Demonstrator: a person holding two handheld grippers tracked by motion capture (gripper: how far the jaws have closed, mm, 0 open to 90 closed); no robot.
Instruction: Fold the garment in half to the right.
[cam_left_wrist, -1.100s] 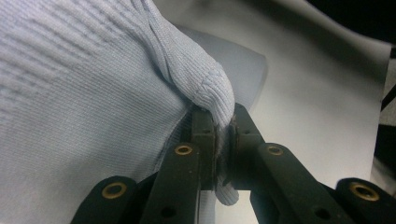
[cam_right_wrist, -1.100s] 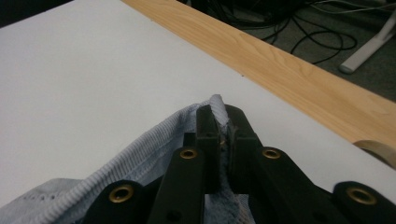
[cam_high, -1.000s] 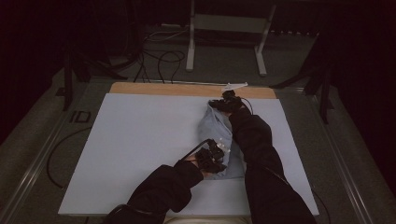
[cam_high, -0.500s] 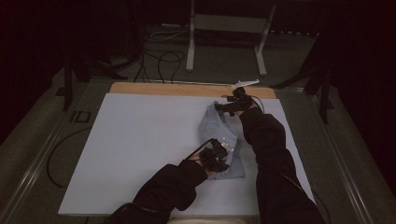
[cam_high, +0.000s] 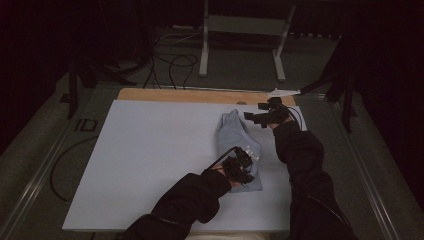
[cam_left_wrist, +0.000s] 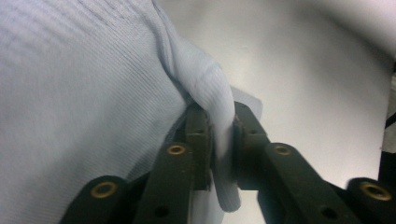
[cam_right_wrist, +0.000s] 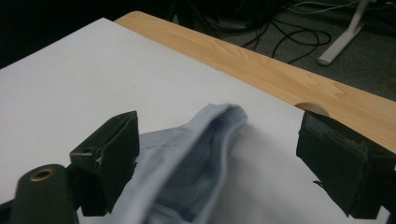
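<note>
Scene: a person in dark sleeves works at a white table, a two-jaw gripper in each hand, in a dim room.
Cloth: a pale blue ribbed cloth lies crumpled on the right half of the table, running from near the far edge toward the person.
Left gripper: the left gripper has its jaws pinched tight on a raised fold at the cloth's near end; in the high view it sits over that near end.
Right gripper: the right gripper hangs with jaws spread wide just above the cloth's far end, gripping nothing.
Table edge: a bare wooden strip runs along the far side.
Background: cables and a metal stand on the floor beyond.
</note>
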